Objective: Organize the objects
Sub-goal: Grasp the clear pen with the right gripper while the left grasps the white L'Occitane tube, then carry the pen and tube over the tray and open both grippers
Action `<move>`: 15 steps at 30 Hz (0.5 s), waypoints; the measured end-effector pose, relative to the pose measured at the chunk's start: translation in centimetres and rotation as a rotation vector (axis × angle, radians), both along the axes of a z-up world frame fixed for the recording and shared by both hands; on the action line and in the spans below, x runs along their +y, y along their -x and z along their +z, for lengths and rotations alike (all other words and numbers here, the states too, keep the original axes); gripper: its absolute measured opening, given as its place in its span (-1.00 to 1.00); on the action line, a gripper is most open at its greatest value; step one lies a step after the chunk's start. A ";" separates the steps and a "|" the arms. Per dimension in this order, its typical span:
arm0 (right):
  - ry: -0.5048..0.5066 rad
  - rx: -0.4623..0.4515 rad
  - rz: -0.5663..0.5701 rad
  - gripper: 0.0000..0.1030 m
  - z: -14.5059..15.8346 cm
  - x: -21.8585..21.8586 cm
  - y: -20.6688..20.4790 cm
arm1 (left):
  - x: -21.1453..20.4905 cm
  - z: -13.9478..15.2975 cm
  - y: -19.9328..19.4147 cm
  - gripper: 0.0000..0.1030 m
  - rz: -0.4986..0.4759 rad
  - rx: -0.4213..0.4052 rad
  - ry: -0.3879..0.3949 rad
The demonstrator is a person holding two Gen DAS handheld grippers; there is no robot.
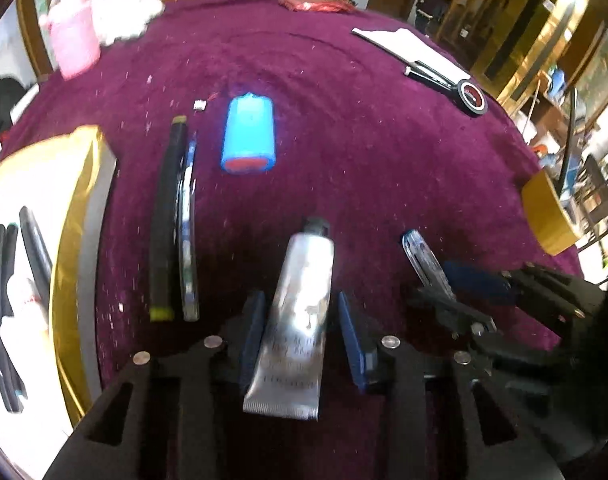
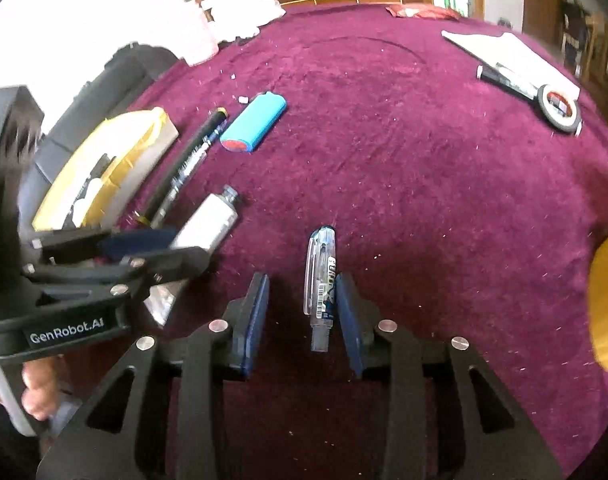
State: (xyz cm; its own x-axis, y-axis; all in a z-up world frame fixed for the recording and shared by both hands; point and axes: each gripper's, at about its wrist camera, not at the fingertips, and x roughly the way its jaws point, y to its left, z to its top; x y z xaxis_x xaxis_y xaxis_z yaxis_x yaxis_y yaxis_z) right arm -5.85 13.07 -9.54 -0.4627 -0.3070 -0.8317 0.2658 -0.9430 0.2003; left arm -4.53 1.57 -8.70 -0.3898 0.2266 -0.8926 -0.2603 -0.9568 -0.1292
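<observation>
A silver tube (image 1: 300, 304) with a black cap lies on the purple cloth between the blue pads of my left gripper (image 1: 300, 316). A thin gap shows on each side of it, so the pads do not press on it. In the right wrist view the left gripper (image 2: 160, 248) straddles the same tube (image 2: 212, 220). A clear pen with a blue label (image 2: 321, 276) lies between the fingers of my right gripper (image 2: 302, 300). It rests against the right pad and the left pad stands well apart from it. The right gripper (image 1: 455, 284) and the pen (image 1: 423, 256) also show in the left wrist view.
A gold-rimmed box (image 1: 80, 184) holding pens stands at the left. Beside it lie a black marker (image 1: 168, 216), another clear pen (image 1: 188, 232) and a blue battery pack (image 1: 248, 136). Far right lie paper (image 1: 403, 44) and a tape roll (image 1: 471, 98). A pink cup (image 1: 74, 44) stands at the far left.
</observation>
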 end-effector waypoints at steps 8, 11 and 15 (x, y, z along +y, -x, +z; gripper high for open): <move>-0.136 0.041 -0.032 -0.71 0.1 -0.5 -0.6 | 0.3 -0.2 -1.1 -0.46 -0.006 0.066 0.072; -0.114 0.026 -0.040 -0.71 0.3 -0.4 -1.0 | -0.9 0.2 -1.5 -0.46 -0.002 0.021 -0.022; 0.020 -0.026 -0.034 -0.71 0.2 0.2 -1.5 | -3.2 0.7 -2.4 -0.47 0.010 -0.061 -0.249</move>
